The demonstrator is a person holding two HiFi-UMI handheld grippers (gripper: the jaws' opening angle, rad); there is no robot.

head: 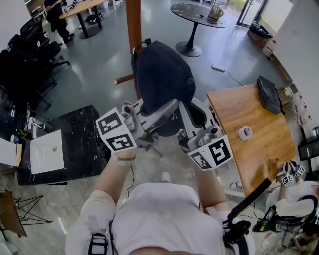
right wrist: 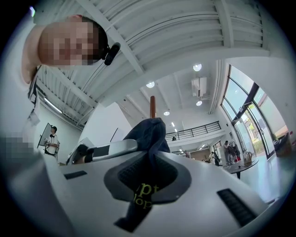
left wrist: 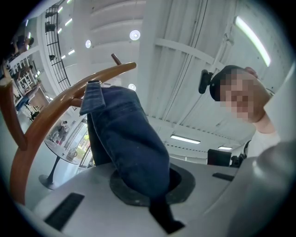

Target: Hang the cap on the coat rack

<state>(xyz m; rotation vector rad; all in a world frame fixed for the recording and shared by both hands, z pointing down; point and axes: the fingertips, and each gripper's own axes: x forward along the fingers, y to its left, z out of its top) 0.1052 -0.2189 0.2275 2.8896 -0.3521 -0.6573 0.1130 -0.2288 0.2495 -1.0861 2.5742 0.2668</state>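
A dark navy cap is held up in front of me, close to the wooden coat rack pole and one short peg. My left gripper is shut on the cap's lower left edge, and my right gripper is shut on its lower right edge. In the left gripper view the cap rises from the closed jaws beside a curved wooden rack arm. In the right gripper view the cap fabric, with yellow lettering, is pinched in the jaws, and the pole tip shows behind it.
A wooden table stands at the right with a tape roll and a dark bag. A black counter holding a white board is at the left. A round black table and office chairs stand farther off.
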